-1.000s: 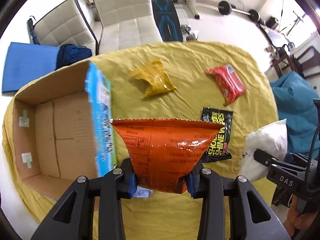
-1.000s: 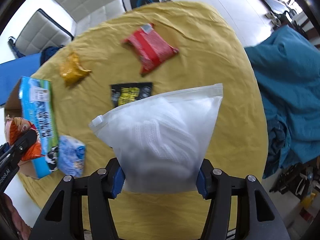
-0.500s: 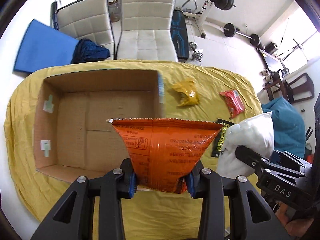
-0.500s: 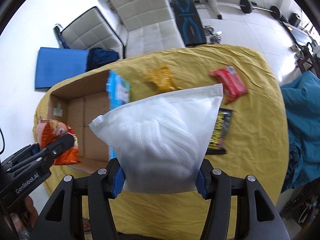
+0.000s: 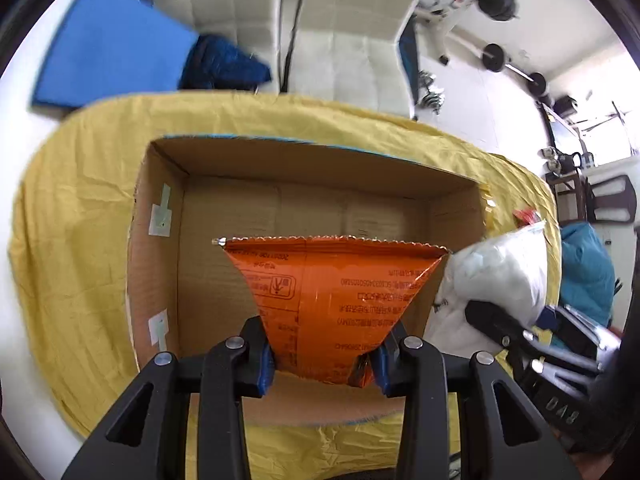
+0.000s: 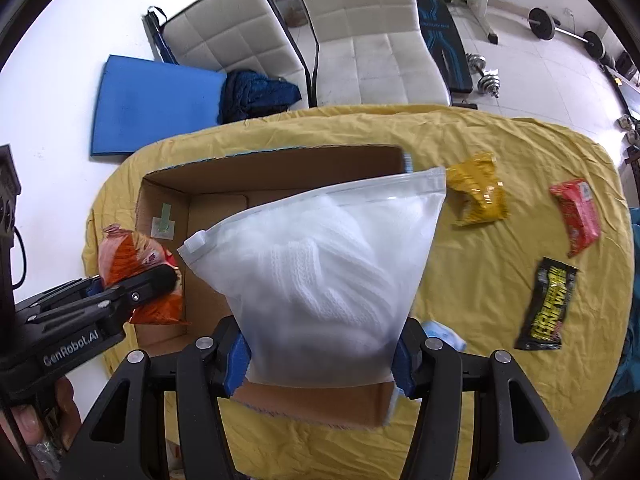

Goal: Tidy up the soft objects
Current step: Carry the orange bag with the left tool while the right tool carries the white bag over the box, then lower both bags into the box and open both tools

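My left gripper (image 5: 322, 364) is shut on an orange snack bag (image 5: 332, 296) and holds it above the open cardboard box (image 5: 240, 168). My right gripper (image 6: 320, 360) is shut on a clear zip bag of white knit cloth (image 6: 320, 272), held over the box (image 6: 168, 184) on its right side. The left gripper and orange bag also show in the right wrist view (image 6: 140, 264), over the box's left end. The zip bag shows at the right of the left wrist view (image 5: 500, 276). The box looks empty inside.
On the yellow tablecloth (image 6: 500, 140) right of the box lie a yellow packet (image 6: 478, 190), a red packet (image 6: 578, 214), a black packet (image 6: 548, 306) and a light blue packet (image 6: 444, 332). Two white chairs (image 6: 372, 40) and a blue mat (image 6: 152, 104) stand behind the table.
Both grippers have moved left with their bags and are now over the open box. The box fills the middle of both views.
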`<move>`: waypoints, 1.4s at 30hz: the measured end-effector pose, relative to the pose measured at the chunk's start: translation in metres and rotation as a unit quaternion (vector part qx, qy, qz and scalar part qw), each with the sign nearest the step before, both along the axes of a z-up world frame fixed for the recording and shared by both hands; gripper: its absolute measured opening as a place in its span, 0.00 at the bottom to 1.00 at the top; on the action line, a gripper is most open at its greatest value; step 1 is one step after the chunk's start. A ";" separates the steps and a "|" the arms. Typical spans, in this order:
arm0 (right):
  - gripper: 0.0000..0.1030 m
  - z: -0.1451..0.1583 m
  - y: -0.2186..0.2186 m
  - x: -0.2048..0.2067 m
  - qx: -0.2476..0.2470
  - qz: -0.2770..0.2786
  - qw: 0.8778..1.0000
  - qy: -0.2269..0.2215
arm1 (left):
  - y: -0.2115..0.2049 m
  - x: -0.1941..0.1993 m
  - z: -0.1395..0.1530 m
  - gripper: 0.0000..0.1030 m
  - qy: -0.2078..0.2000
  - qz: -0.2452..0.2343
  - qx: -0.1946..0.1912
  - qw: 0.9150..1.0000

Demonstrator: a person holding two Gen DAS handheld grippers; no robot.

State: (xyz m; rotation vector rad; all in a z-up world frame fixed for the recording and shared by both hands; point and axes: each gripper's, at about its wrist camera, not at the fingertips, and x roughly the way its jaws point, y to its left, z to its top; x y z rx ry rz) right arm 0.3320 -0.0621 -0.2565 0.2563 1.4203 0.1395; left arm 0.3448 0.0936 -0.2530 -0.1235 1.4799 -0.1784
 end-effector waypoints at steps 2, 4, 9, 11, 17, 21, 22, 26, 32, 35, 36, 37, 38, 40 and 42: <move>0.58 -0.019 0.012 0.015 -0.008 0.006 1.000 0.011 | 0.010 0.020 -0.022 0.33 0.028 -0.003 -0.006 1.000; 0.58 -0.045 0.022 0.030 -0.008 0.004 0.999 0.032 | 0.017 0.034 -0.041 0.33 0.043 0.001 0.000 0.999; 0.58 -0.094 0.035 0.054 -0.024 0.001 0.998 0.063 | 0.015 0.063 -0.096 0.33 0.090 -0.019 0.003 0.996; 0.58 -0.108 0.038 0.062 -0.028 -0.001 0.997 0.068 | 0.016 0.070 -0.119 0.33 0.122 -0.015 -0.027 0.992; 0.58 -0.134 0.040 0.078 -0.029 -0.010 0.996 0.085 | 0.010 0.083 -0.156 0.33 0.158 -0.024 -0.037 0.987; 0.59 -0.146 0.036 0.080 -0.026 -0.020 0.995 0.092 | 0.003 0.089 -0.165 0.34 0.159 -0.050 -0.031 0.985; 0.60 -0.148 0.037 0.081 -0.027 -0.020 0.995 0.091 | 0.001 0.090 -0.166 0.34 0.160 -0.057 -0.030 0.985; 0.64 -0.153 0.034 0.084 -0.026 -0.024 0.995 0.096 | -0.002 0.090 -0.168 0.34 0.167 -0.067 -0.027 0.983; 0.69 -0.147 0.033 0.085 -0.043 -0.020 0.994 0.097 | -0.001 0.088 -0.164 0.41 0.179 -0.051 -0.026 0.982; 0.72 -0.140 0.034 0.084 -0.045 -0.018 0.994 0.093 | 0.000 0.084 -0.154 0.52 0.160 -0.057 -0.006 0.985; 0.73 -0.137 0.034 0.083 -0.048 -0.017 0.995 0.091 | 0.002 0.083 -0.152 0.54 0.156 -0.057 -0.002 0.986; 0.74 -0.133 0.035 0.082 -0.050 -0.016 0.995 0.090 | 0.004 0.082 -0.149 0.58 0.155 -0.057 0.000 0.986; 0.77 -0.130 0.035 0.083 -0.053 -0.017 0.995 0.087 | 0.006 0.081 -0.145 0.61 0.153 -0.054 0.001 0.987; 0.81 -0.122 0.035 0.077 -0.059 -0.016 0.995 0.081 | 0.013 0.078 -0.137 0.66 0.148 -0.049 -0.003 0.988; 0.85 -0.116 0.036 0.073 -0.057 -0.017 0.995 0.079 | 0.018 0.072 -0.128 0.68 0.141 -0.042 -0.004 0.989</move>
